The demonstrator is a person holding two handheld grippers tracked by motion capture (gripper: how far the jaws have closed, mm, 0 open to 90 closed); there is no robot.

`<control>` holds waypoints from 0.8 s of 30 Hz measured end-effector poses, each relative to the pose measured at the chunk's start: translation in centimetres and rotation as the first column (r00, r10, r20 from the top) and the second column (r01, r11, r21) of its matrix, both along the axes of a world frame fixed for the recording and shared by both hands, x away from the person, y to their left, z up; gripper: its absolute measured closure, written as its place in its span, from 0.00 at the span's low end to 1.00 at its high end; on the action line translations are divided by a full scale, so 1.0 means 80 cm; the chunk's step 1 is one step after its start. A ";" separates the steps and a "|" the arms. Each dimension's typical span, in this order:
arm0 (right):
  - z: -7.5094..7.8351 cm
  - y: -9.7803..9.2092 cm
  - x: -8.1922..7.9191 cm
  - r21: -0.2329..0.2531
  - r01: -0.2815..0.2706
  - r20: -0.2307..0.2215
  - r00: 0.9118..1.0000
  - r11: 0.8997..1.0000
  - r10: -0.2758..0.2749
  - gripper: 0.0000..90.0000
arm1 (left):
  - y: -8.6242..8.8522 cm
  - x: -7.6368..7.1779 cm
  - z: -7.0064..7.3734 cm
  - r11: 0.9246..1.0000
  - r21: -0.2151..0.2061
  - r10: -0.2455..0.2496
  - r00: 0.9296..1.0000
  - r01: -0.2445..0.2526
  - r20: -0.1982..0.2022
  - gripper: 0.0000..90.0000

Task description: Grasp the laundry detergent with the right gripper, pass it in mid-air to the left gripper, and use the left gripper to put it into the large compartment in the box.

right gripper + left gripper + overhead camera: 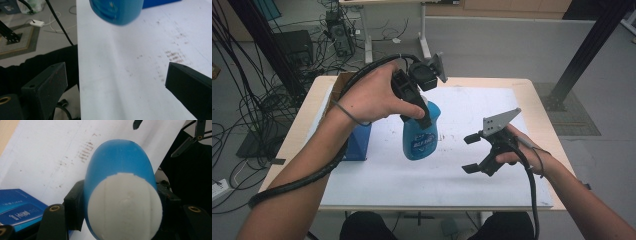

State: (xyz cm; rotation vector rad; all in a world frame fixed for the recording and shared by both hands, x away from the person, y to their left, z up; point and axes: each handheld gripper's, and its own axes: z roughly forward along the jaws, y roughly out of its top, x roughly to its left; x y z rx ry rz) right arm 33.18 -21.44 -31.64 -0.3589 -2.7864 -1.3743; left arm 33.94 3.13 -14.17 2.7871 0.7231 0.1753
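A blue bottle (418,137) with a white cap (125,205) is upright over the white sheet (492,175), near its middle. My left gripper (424,113) comes down from above and is shut on the bottle's top, one black jaw on each side of the blue body (117,160) just under the cap. The bottle's base (116,10) looks close to the sheet; I cannot tell whether it touches. To the bottle's right, my right gripper (472,153) is held open with nothing in it, and its wide-apart jaws (117,85) point toward the bottle.
A blue box (357,142) stands at the sheet's left edge, beside the bottle, and shows as blue box (20,207) low on the left. A brown cardboard box (343,80) stands behind it. The wooden table (537,100) ends just past the sheet. Faint brown smudges (175,56) mark the sheet.
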 end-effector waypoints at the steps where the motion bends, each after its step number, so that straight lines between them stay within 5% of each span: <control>1: -0.001 -0.002 0.000 -0.014 0.006 0.000 1.000 1.000 -0.006 0.04 | 0.002 0.001 0.001 1.000 0.000 0.009 1.000 -0.009 0.000 0.42; 8: -0.004 -0.014 0.002 -0.125 0.040 -0.002 0.999 0.991 -0.041 0.04 | 0.012 0.008 0.004 0.998 -0.005 0.064 0.998 -0.064 0.014 0.42; 14: -0.006 -0.024 0.003 -0.223 0.070 -0.010 0.997 0.972 -0.074 0.04 | 0.023 0.012 0.012 0.994 -0.015 0.110 0.994 -0.110 0.024 0.42; 17: -0.008 -0.027 0.004 -0.280 0.087 -0.007 0.996 0.956 -0.093 0.04 | 0.028 0.014 0.018 0.992 -0.015 0.129 0.991 -0.128 0.030 0.42; 24: -0.013 -0.028 0.006 -0.426 0.089 -0.018 0.994 0.900 -0.106 0.04 | 0.046 0.023 0.033 0.980 -0.041 0.195 0.980 -0.193 0.038 0.42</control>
